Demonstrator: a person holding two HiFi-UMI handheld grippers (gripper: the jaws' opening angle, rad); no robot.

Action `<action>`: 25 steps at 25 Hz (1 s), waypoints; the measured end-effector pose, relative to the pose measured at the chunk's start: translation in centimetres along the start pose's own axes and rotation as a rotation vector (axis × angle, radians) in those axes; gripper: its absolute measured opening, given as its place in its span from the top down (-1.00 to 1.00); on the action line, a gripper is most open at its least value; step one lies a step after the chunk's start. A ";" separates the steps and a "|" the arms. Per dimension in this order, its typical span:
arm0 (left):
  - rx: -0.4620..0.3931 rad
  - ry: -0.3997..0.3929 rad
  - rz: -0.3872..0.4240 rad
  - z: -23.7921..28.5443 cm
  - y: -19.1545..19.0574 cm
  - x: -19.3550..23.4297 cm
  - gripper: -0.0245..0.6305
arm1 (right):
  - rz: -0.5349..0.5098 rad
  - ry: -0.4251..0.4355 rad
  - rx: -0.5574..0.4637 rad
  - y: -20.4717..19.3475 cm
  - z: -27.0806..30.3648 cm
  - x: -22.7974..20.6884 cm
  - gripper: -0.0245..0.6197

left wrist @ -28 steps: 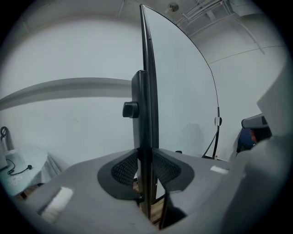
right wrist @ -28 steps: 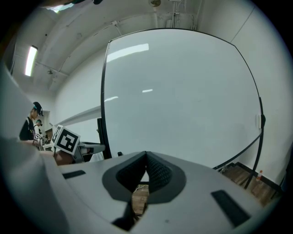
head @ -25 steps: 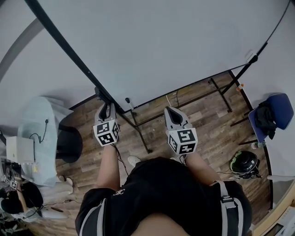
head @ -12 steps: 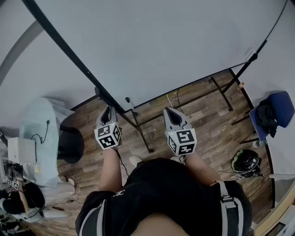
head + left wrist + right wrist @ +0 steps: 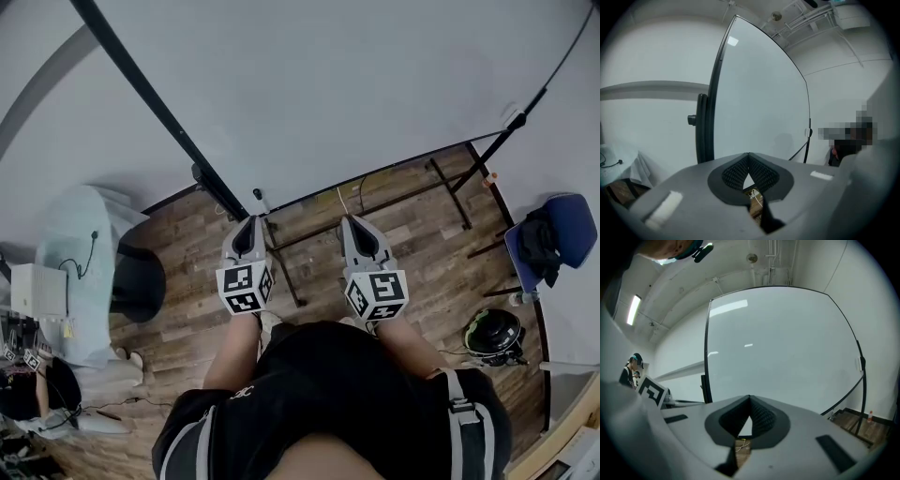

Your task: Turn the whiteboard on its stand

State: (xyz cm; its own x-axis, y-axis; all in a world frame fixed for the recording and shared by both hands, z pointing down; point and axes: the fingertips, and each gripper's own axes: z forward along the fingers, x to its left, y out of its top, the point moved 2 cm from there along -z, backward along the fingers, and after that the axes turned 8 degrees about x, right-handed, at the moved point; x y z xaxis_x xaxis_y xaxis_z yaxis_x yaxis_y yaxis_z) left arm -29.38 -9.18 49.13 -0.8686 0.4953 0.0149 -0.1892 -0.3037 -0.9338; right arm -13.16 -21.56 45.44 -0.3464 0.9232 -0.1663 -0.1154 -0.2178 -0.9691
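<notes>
The fingers of my left gripper are meeting tip to tip on nothing, having just been closing. My right gripper, at its three o'clock, is also clenching empty. Both are pointing toward twelve o'clock at the whiteboard, whose lower edge is hanging near their tips. A leg of its stand is running between them.

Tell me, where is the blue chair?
In the head view the blue chair stands at the far right on the wooden floor, past the right end of the whiteboard and just above the dark helmet.
</notes>
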 end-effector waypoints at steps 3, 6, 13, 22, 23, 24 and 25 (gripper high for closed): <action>0.002 -0.039 0.028 0.0 -0.1 -2.5 0.89 | -0.028 -0.010 -0.027 0.6 -0.7 -0.8 0.91; -0.005 -0.071 0.056 0.1 0.1 -4.6 0.89 | -0.038 -0.004 -0.027 0.5 -1.3 -1.3 0.91; -0.038 -0.133 0.119 0.2 1.6 -7.9 0.89 | -0.029 -0.009 -0.034 0.6 -2.3 -2.4 0.91; -0.033 -0.176 0.137 0.8 2.0 -9.7 0.89 | -0.010 -0.045 -0.026 0.2 -3.1 -3.8 0.91; -0.028 -0.179 0.136 0.9 1.9 -9.8 0.89 | -0.008 -0.048 -0.025 0.2 -3.1 -3.9 0.91; -0.022 -0.180 0.134 1.0 1.8 -9.8 0.89 | -0.006 -0.052 -0.025 0.2 -3.2 -4.0 0.91; -0.018 -0.181 0.131 1.1 1.7 -9.8 0.89 | -0.005 -0.053 -0.023 0.1 -3.2 -4.1 0.91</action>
State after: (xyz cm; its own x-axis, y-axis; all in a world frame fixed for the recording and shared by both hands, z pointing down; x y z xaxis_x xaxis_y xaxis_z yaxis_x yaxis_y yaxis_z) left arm -21.71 -15.40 47.75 -0.9534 0.2982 -0.0450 -0.0623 -0.3407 -0.9381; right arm -8.80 -24.37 45.43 -0.3952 0.9059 -0.1522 -0.0956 -0.2053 -0.9740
